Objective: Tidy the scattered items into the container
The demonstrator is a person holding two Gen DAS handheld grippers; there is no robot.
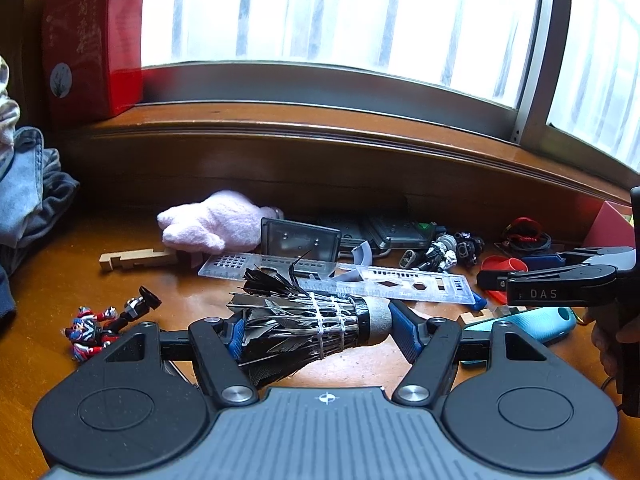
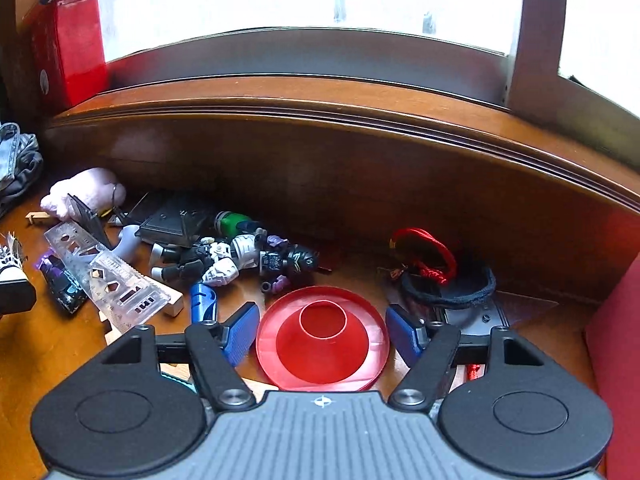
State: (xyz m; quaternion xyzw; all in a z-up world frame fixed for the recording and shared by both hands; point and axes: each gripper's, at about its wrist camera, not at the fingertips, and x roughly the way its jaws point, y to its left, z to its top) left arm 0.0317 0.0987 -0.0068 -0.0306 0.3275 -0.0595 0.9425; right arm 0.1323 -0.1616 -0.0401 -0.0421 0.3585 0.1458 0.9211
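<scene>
The wooden table [image 1: 360, 364] fills the lower half of both views, its clutter strewn along the far edge under the window sill. At the right edge of the right wrist view a red wall [image 2: 616, 340] shows, possibly the container, though I cannot tell.

In the left wrist view the left tool [image 1: 320, 330] is clenched on a worn black shuttlecock [image 1: 304, 328] at bottom centre: one pad presses its feathers, the other its cork end. Behind it a clear stencil ruler [image 1: 360, 276] lies across the middle, and a pink plush [image 1: 212, 222] sits at centre left.

In the right wrist view the right tool [image 2: 322, 334] stands released around a red cone dish [image 2: 322, 340] at bottom centre, a pad just beside each rim, neither pressing. Black toy figures [image 2: 240, 258] lie above it to the left, and a red cord [image 2: 424, 252] lies above right.

The step in hand looks like a double pick: shuttlecock taken, dish being lined up. Next, I judge, the right pads must close squarely on the thin rim, which may slip, then both things go to the container.
</scene>
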